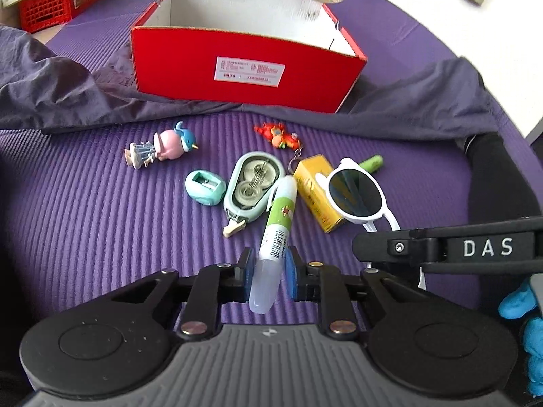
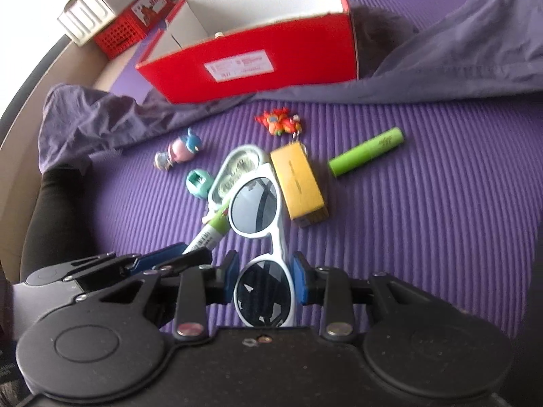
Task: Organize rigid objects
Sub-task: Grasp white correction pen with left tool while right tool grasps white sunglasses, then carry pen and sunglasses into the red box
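Left gripper (image 1: 268, 273) at lower centre clamps its jaws on the correction pen (image 1: 276, 224); right gripper (image 2: 266, 279) clamps the white sunglasses (image 2: 259, 234) by one lens, both presumably bound for the open red box (image 1: 244, 68) at upper centre.

We get bright, soft daylight in both views, and it seems to come from the far side, where the white areas up top blow out completely. The box (image 1: 242, 64) has a washed-out inner wall in both shots. Shadows are weak; we only see a soft one under the cloth (image 1: 68, 95) edge and beside the box. The left view is fairly sharp in the middle, and the label on the tube (image 1: 276, 224) is almost readable. The right view is softer all over, with smeared label text and noisy dark lenses on the sunglasses (image 2: 261, 234). Heavy fisheye bending curves the mat (image 2: 424, 203) ridges, and corners go dark.
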### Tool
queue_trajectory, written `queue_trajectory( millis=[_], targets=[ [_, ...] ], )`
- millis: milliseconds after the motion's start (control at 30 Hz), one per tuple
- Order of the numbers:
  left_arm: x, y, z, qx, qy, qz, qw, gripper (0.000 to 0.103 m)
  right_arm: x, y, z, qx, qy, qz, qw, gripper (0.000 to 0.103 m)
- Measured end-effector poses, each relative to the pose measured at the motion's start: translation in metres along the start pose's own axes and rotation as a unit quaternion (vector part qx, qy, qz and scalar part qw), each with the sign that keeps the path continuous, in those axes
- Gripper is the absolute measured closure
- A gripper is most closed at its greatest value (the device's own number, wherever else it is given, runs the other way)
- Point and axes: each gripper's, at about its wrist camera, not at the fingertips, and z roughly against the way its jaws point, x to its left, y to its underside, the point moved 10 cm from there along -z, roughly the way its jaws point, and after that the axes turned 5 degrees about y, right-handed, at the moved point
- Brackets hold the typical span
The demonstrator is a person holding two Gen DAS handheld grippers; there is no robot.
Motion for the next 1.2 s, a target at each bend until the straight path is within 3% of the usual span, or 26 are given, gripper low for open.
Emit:
queue_trajectory(
  millis=[433, 767, 1200],
  targets=[
    [-0.005, -0.044, 0.030, -0.039, 0.012, 0.011, 0.9991, 0.087, -0.018, -0.028, 0.039, -0.045, -0.011, -0.034, 0.998, 0.071],
    [-0.008, -0.074, 0.054, -0.063, 0.008, 0.008, 0.9979, 0.087, -0.013, -0.044, 0.057, -0.066, -0.011, -0.021, 0.998, 0.071],
    [-0.016, -0.166, 0.078, -0.105, -0.006, -0.020, 0.9943, 0.087, -0.003, -0.120, 0.075, -0.101, 0.025, 0.015, 0.994, 0.071]
  ],
)
